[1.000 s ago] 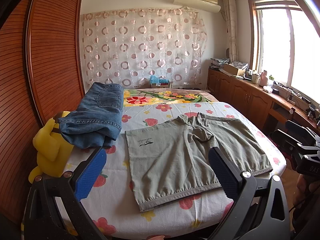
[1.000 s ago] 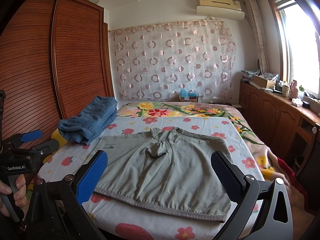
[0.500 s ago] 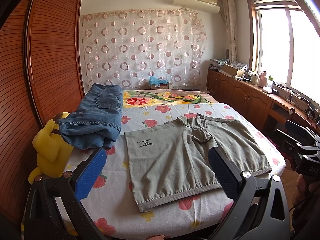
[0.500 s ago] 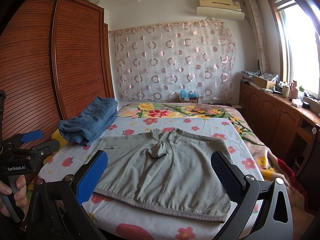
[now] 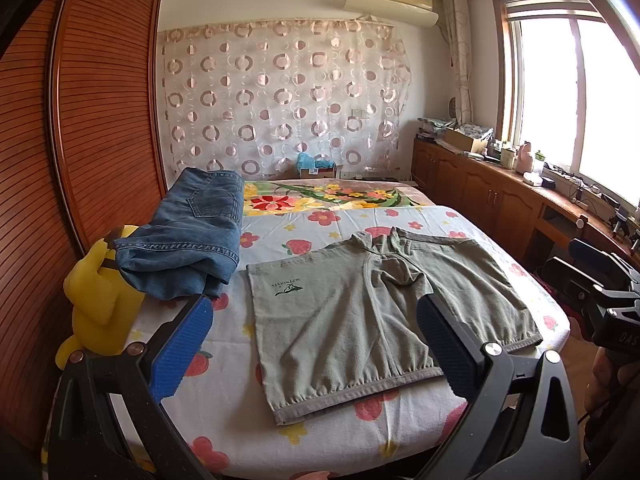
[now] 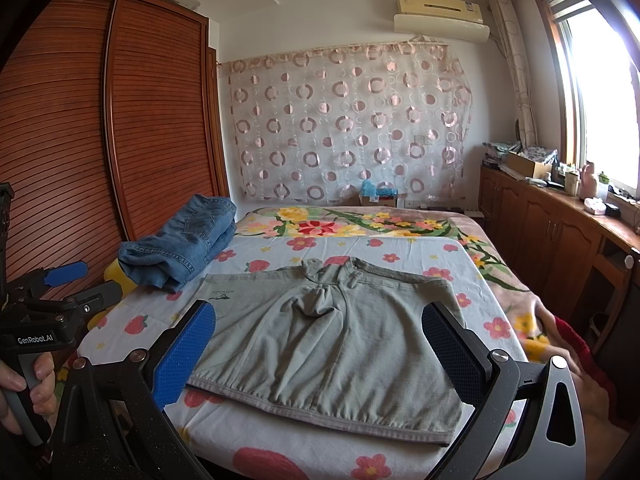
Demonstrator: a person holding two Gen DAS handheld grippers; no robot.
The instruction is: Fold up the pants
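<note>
The left black plastic gripper (image 5: pixel 314 344) has two wide arms shaped like a Y. Each arm ends in a bumpy blue rubber pad (image 5: pixel 180 350), and a round silver screw (image 5: pixel 136 348) sits on each arm. The right black plastic gripper (image 6: pixel 318 350) looks the same. White letters on the left one's body read "GenRobot.AI" (image 6: pixel 35 339). Its handle is grey (image 6: pixel 24 416).

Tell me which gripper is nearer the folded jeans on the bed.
Left. The left gripper hovers off the bed's near edge on the side where the folded jeans lie. The right gripper hovers further along that edge, facing the grey shorts. Both are open and empty.
</note>
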